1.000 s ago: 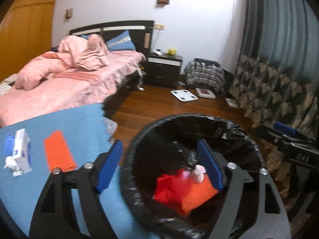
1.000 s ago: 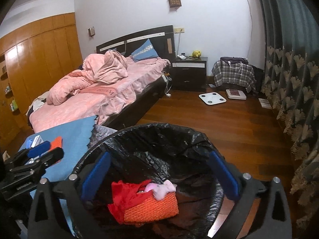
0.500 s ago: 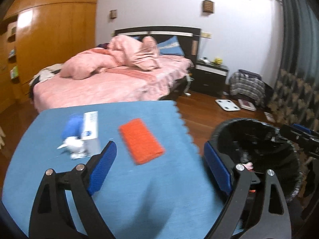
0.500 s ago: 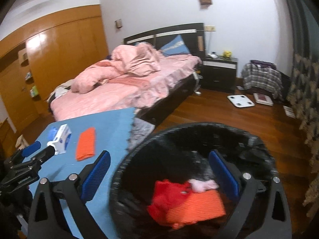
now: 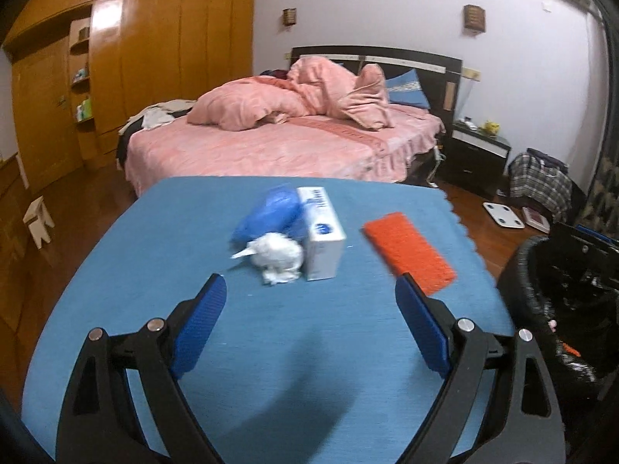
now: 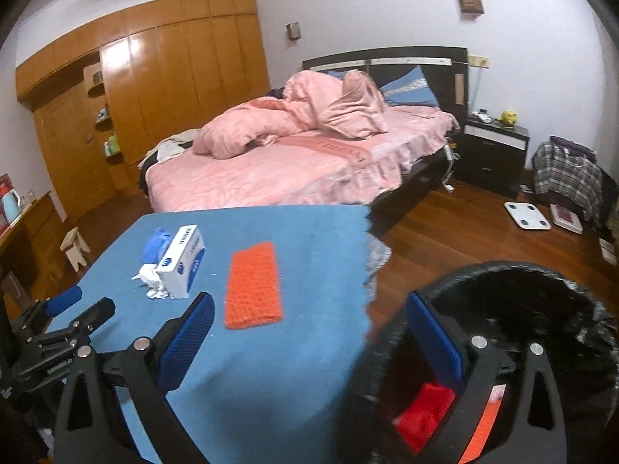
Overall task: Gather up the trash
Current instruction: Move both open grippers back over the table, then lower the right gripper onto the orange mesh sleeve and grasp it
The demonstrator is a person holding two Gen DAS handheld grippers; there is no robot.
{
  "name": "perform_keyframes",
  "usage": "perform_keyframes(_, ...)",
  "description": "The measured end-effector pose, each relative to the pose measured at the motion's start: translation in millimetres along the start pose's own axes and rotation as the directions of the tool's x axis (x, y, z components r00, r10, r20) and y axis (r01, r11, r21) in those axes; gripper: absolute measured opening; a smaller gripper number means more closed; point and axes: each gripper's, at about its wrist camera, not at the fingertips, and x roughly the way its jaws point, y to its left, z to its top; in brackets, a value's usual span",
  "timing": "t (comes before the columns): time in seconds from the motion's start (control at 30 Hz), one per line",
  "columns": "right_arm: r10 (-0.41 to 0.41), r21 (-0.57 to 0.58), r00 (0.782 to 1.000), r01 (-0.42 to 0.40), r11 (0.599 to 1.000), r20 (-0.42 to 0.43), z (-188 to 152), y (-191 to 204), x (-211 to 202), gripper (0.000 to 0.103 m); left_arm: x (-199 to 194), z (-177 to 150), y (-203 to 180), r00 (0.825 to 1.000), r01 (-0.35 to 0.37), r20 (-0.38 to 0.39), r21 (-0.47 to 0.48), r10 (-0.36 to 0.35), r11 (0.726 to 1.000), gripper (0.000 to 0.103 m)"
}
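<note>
A lived-in bedroom in a home: ahead of the tongs, a double bed (image 5: 294,143) with a rumpled pink quilt (image 5: 294,100) and dark headboard (image 6: 387,60). To its left stands a wall of wooden wardrobes (image 5: 154,58); to its right, a black nightstand (image 6: 495,150). A bathroom scale (image 6: 527,215) lies on the wood floor (image 6: 445,232) at right.

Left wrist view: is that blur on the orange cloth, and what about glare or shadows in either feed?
Left wrist view: the orange cloth and white box are smeared, a dark shadow lies on the blue mat ahead of the left tool. Right wrist view: the trash bin rim is blurred; glare on the wardrobe. Both bow at the edges.
</note>
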Motion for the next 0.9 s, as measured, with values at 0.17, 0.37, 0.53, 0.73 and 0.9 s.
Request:
perform_keyframes(0.17, 0.009, -0.023, 0.999, -0.01, 1.0, -0.035, 2.5, 22.5, 36.7, 0.097, 14.1, -1.9, 17.0, 1.0, -0.021, -0.012, -0.013, 0.021, 1.0, 0.087)
perform_keyframes(0.37, 0.003, -0.056, 0.996, -0.008, 0.998, -0.089, 0.3, 39.9, 79.7, 0.097, 33.9, -3.5, 33.8, 0.999, -0.046, -0.027, -0.048, 0.044, 0.998, 0.087)
perform_keyframes(0.53, -0.009, -0.079, 0.99, -0.002, 0.997, -0.139, -7.3, 48.7, 110.8, 0.096, 47.8, -5.4, 42.7, 0.997, -0.066, -0.042, -0.059, 0.064, 0.996, 0.087)
perform_keyframes(0.73, -0.013, -0.081, 0.979, -0.004, 0.997, -0.203, -14.4, 52.7, 134.4, 0.09, 55.8, -4.8, 45.5, 0.996, -0.064, -0.071, -0.079, 0.059, 0.995, 0.086)
perform_keyframes(0.9, -0.009, -0.069, 0.969, -0.008, 0.998, -0.247, -15.8, 52.2, 144.5, 0.078, 57.1, -6.1, 43.7, 0.995, -0.066, -0.076, -0.069, 0.061, 0.995, 0.086)
